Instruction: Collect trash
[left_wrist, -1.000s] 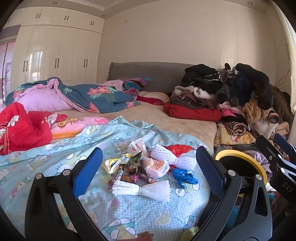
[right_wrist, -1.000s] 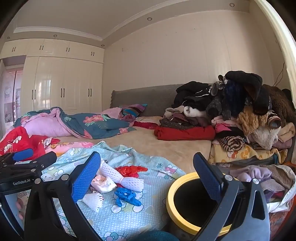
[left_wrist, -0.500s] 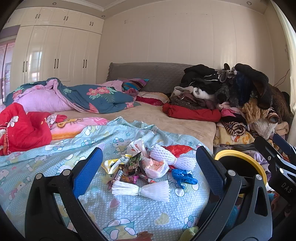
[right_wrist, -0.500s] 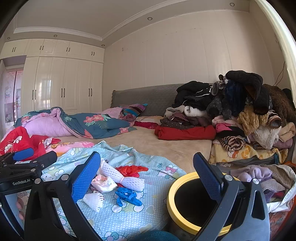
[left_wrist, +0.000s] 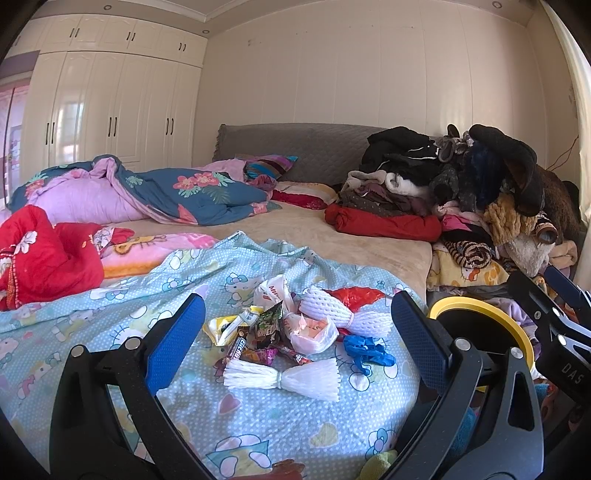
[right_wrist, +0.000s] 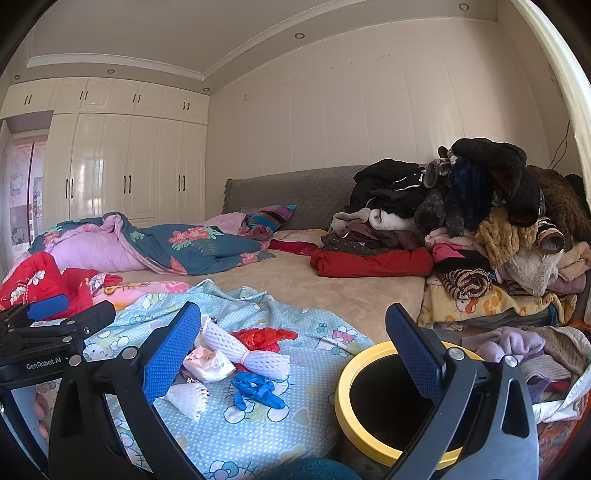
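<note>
A pile of trash lies on the light blue cartoon sheet (left_wrist: 110, 317): snack wrappers (left_wrist: 255, 332), a white foam fruit net (left_wrist: 284, 378), a second foam net (left_wrist: 343, 314), a clear plastic bag (left_wrist: 312, 332), a red wrapper (left_wrist: 356, 295) and a blue glove (left_wrist: 365, 350). My left gripper (left_wrist: 295, 339) is open and empty, hovering just short of the pile. My right gripper (right_wrist: 291, 354) is open and empty, above the bed edge beside the yellow-rimmed black bin (right_wrist: 354, 398). The bin also shows in the left wrist view (left_wrist: 480, 306). The glove (right_wrist: 258, 389) lies near the bin.
Quilts (left_wrist: 166, 192) and a red blanket (left_wrist: 40, 254) lie at the left of the bed. A tall heap of clothes (right_wrist: 480, 221) fills the right side behind the bin. White wardrobes (right_wrist: 122, 170) stand at the far wall.
The left wrist view has shifted slightly, with the pile sitting a touch lower between the fingers. The right gripper has barely moved. Both stay open.
</note>
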